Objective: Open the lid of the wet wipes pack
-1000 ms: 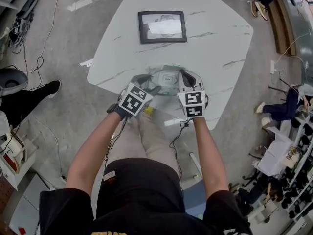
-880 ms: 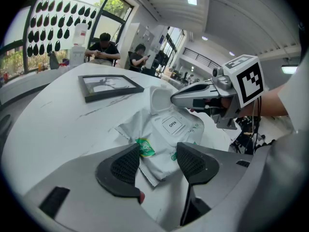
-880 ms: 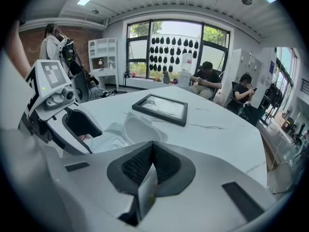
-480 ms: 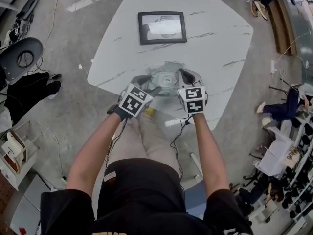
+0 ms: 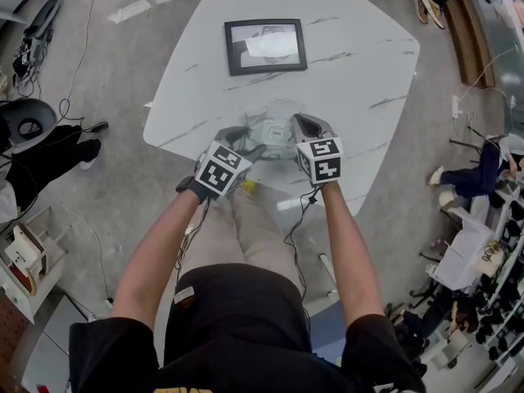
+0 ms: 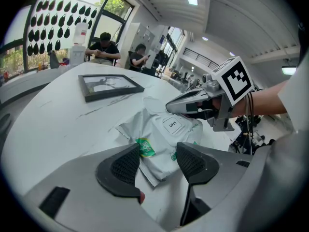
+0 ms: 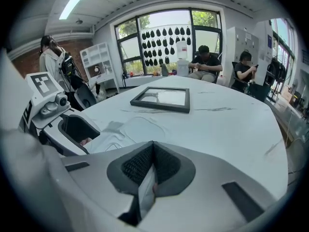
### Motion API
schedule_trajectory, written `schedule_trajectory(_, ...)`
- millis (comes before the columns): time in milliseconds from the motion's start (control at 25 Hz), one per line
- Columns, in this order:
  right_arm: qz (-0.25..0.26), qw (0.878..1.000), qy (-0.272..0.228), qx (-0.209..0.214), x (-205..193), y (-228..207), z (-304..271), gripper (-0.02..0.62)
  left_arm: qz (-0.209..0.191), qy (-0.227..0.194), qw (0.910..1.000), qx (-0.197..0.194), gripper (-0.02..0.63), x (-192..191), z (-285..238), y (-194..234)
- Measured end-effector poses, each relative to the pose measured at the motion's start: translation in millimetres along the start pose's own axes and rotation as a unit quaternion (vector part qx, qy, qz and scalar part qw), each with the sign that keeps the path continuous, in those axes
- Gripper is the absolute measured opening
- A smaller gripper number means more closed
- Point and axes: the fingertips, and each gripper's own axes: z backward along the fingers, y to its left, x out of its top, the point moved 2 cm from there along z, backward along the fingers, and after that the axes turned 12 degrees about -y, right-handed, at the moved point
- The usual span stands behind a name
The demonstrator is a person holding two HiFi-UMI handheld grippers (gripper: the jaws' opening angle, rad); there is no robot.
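Observation:
The wet wipes pack (image 5: 275,133) is a white soft pack with a green logo, lying near the front edge of the white marble table (image 5: 360,64). Its flat lid tab marked OPEN (image 6: 172,125) lies closed on top. My left gripper (image 6: 158,156) is open, and the pack's near corner lies between its pads (image 6: 126,166) without being pressed. My right gripper (image 7: 152,166) is shut on a thin white edge of the pack (image 7: 112,140). In the left gripper view the right gripper (image 6: 170,108) reaches the pack's far right side.
A black picture frame (image 5: 265,46) lies flat at mid-table beyond the pack. A clear flat plastic piece (image 7: 140,127) rests just past the pack. People sit at the table's far side (image 7: 203,62). Another person's legs (image 5: 49,150) are on the floor at left.
My right gripper has rolled a little and edged slightly toward the pack. The left gripper has stayed put, still open.

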Motion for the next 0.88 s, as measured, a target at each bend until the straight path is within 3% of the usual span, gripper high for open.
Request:
schedule_trajectory(600,-0.024,0.999,-0.037,-0.002,-4.8,-1.2,0.5,0.001,-0.003,-0.001,1.0,0.003,0.259,-3.3,-0.8,0.6)
schedule_trajectory(720,-0.072,0.996,-0.049,0.006,5.1,-6.1,12.4,0.002,-0.024,0.006,0.9989,0.039,0.259,-0.9,5.0,-3.3)
schedule_trajectory(800,-0.093,0.993,-0.073,-0.009,20.3,-9.1,34.6,0.002,-0.046,0.009,0.9972,0.058,0.221,8.5,14.6,-11.3)
schedule_trajectory(840,-0.096,0.992,-0.084,-0.015,27.7,-7.9,47.9,0.002,-0.066,0.007,0.9962,0.056,0.181,16.6,21.3,-18.3)
schedule_trajectory(880,-0.095,0.991,-0.094,-0.017,34.8,-5.4,61.0,0.002,-0.093,0.003,0.9946,0.047,0.181,27.0,28.7,-26.5)
